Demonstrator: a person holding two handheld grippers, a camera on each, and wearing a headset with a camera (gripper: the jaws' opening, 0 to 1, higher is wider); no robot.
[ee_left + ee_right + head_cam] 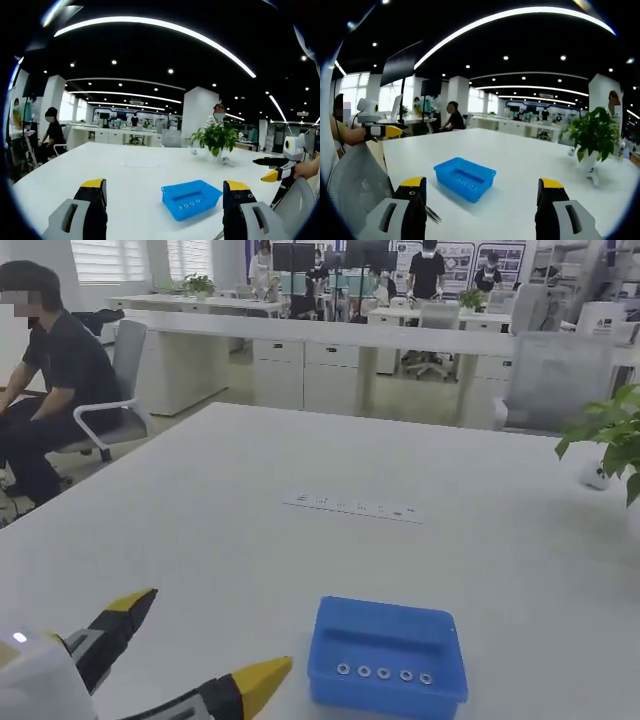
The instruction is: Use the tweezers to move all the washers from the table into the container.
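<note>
The head view is taken from above and behind the left gripper (219, 630) and is aimed forward and down over the white table (300, 470). The blue container (388, 655) is seen close, just past the jaw tips. The left gripper view is taken low along that gripper's jaws, with the container near and just ahead, a little toward the right jaw. The right gripper view is set equally low behind the right gripper (481, 181), and the container is met ahead between the jaws from another side. The container, the table and the potted plant (610, 435) are shared by all three views, and in each gripper view the other gripper is caught far out beyond one jaw.
</note>
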